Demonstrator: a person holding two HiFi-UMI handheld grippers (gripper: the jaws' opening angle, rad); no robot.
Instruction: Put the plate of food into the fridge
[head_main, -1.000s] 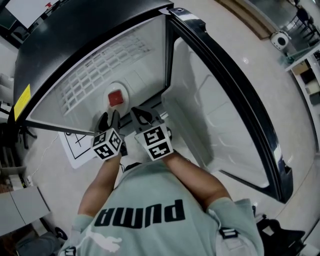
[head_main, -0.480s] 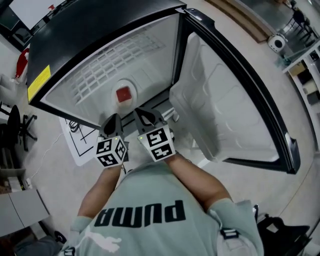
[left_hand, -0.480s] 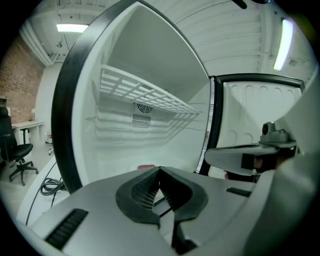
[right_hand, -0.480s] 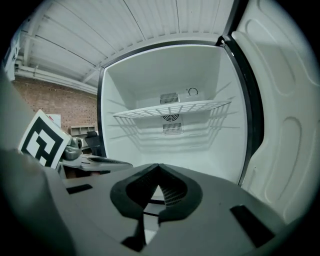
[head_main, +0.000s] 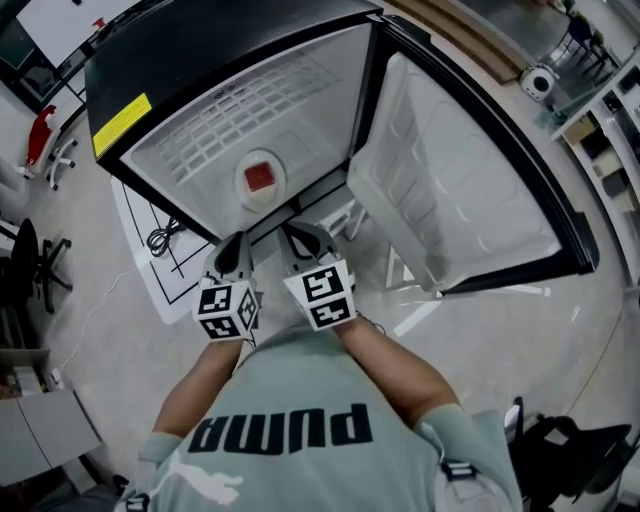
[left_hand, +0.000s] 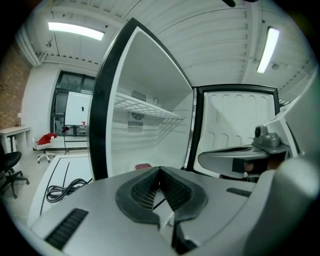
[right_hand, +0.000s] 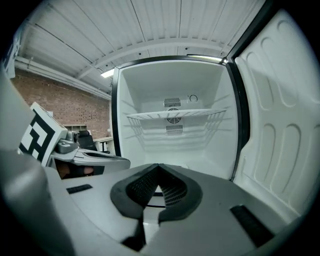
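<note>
The left hand-held gripper (head_main: 233, 252) and right hand-held gripper (head_main: 300, 243) are both closed tight, holding nothing. The plate (head_main: 262, 181) of food sits just ahead, inside the open fridge (head_main: 200, 130).

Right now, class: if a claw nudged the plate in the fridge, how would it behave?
The plate looks rigid and lies flat on the smooth fridge floor, so it would probably slide, not tip. The red food on it looks low and may stay put.

White plate (head_main: 247, 193) holding red food (head_main: 261, 177) lies flat on the open fridge's (head_main: 200, 50) floor, near its front edge
</note>
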